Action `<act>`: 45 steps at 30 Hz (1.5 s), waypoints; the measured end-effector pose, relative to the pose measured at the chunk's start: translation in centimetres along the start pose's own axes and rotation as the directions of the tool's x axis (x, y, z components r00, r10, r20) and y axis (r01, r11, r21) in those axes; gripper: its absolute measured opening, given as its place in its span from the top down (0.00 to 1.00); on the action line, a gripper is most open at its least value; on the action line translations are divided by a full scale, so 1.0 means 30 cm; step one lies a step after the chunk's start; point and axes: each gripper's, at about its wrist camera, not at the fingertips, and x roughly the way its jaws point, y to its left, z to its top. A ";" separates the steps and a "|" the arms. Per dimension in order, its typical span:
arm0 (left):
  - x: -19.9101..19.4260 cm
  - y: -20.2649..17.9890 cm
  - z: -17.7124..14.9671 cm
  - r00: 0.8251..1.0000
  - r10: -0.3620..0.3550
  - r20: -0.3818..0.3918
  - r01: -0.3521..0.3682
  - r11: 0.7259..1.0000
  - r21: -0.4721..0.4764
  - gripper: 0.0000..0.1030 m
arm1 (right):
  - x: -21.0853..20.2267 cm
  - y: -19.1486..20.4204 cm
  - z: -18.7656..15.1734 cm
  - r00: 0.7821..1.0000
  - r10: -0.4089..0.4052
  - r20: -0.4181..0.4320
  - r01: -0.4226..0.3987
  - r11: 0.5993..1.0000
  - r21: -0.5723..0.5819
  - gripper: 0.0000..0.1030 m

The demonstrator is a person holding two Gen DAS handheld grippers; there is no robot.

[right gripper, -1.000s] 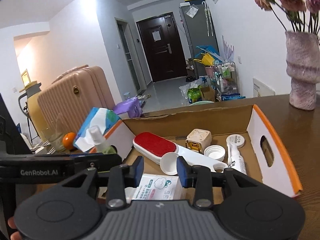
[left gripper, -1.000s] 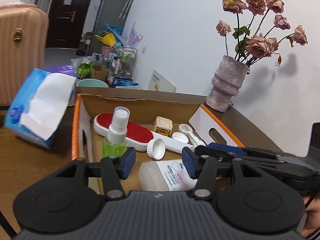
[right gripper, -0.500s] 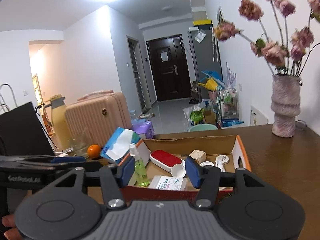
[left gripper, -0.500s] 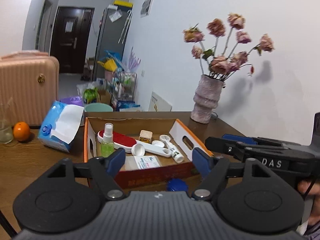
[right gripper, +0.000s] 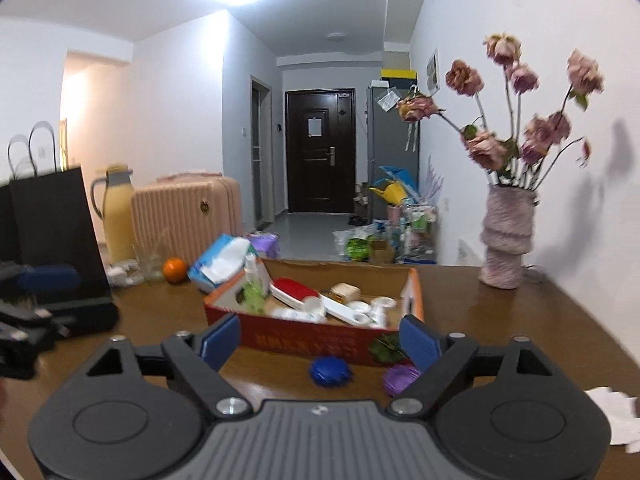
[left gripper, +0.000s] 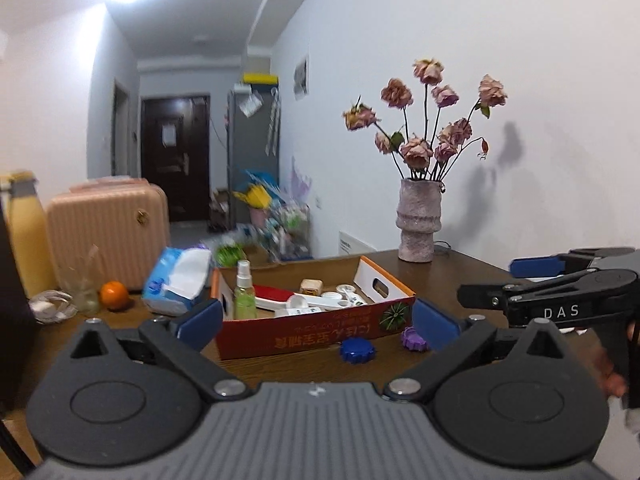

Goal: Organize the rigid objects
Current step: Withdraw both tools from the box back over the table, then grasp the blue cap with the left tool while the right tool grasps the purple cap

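Observation:
A red and orange cardboard box (left gripper: 304, 334) (right gripper: 304, 342) stands on the wooden table. It holds a green spray bottle (left gripper: 244, 298), a red lint brush (right gripper: 294, 290), white caps and small bottles. A blue cap (left gripper: 356, 350) (right gripper: 330, 372) and a purple cap (left gripper: 414, 338) (right gripper: 398, 378) lie on the table in front of the box. My left gripper (left gripper: 316, 320) is open and empty, back from the box. My right gripper (right gripper: 320, 338) is open and empty too; it shows at the right of the left wrist view (left gripper: 560, 292).
A pink vase of dried roses (left gripper: 418, 224) (right gripper: 506, 236) stands at the back right. A blue tissue pack (left gripper: 176, 280), an orange (left gripper: 114, 296) and a glass (left gripper: 84, 292) sit left of the box. A black bag (right gripper: 52, 220) stands at far left. White paper (right gripper: 616, 416) lies front right.
Both grippers have pulled back and up from over the box and opened wider. The blue and purple caps in front of the box have come into view.

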 end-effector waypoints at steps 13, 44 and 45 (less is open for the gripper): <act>-0.283 -0.101 -0.217 0.999 0.024 0.032 -0.024 1.000 -0.013 0.00 | -0.296 0.046 -0.216 1.000 -0.018 -0.018 0.017 0.999 -0.036 0.03; 0.451 -0.145 -0.213 0.964 -0.109 -0.244 0.122 0.992 0.037 0.08 | 0.230 -0.200 -0.232 0.983 -0.048 -0.177 0.062 0.996 0.071 0.04; 0.497 -0.151 -0.206 0.960 -0.126 -0.248 0.141 0.989 0.042 0.10 | 0.272 -0.219 -0.217 0.984 -0.038 -0.176 0.054 0.995 0.087 0.07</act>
